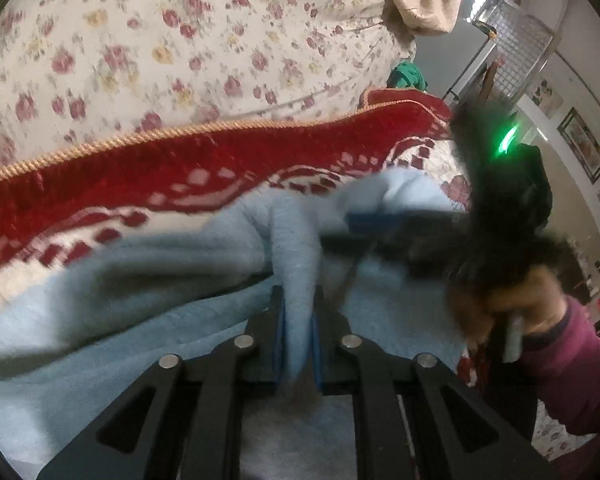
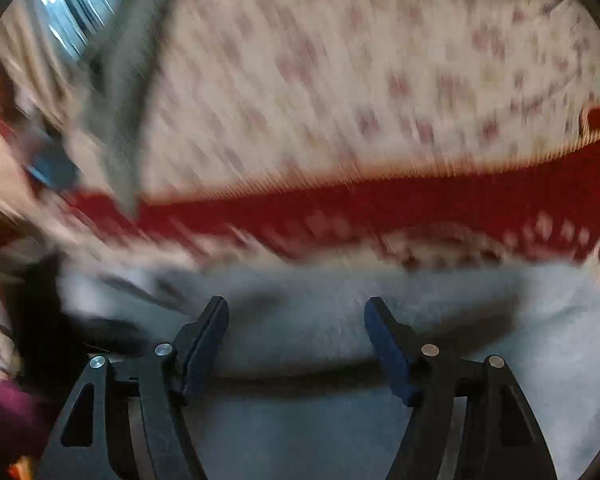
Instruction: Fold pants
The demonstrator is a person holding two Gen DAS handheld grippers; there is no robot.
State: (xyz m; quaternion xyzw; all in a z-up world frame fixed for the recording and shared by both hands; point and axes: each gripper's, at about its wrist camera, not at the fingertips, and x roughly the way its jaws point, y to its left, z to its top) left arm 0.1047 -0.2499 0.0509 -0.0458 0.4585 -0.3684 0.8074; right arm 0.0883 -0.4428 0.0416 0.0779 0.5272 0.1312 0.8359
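The left hand-held gripper (image 1: 298, 332) pinches a raised ridge of the light blue pants (image 1: 160, 280), while the right hand-held gripper (image 2: 296, 320) hovers spread and empty over them. The pants lie on a red blanket (image 1: 180, 160) toward twelve o'clock, on the flowered bed (image 1: 140, 40). They look soft, light and floppy, so best taken at a hem or waistband edge; no containers are visible.

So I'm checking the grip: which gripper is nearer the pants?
Left. The left gripper is clamped on a fold of the pants; the right gripper is open just above them, holding nothing.

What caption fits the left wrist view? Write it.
Left gripper pinches a ridge of light blue pants over a red patterned blanket.
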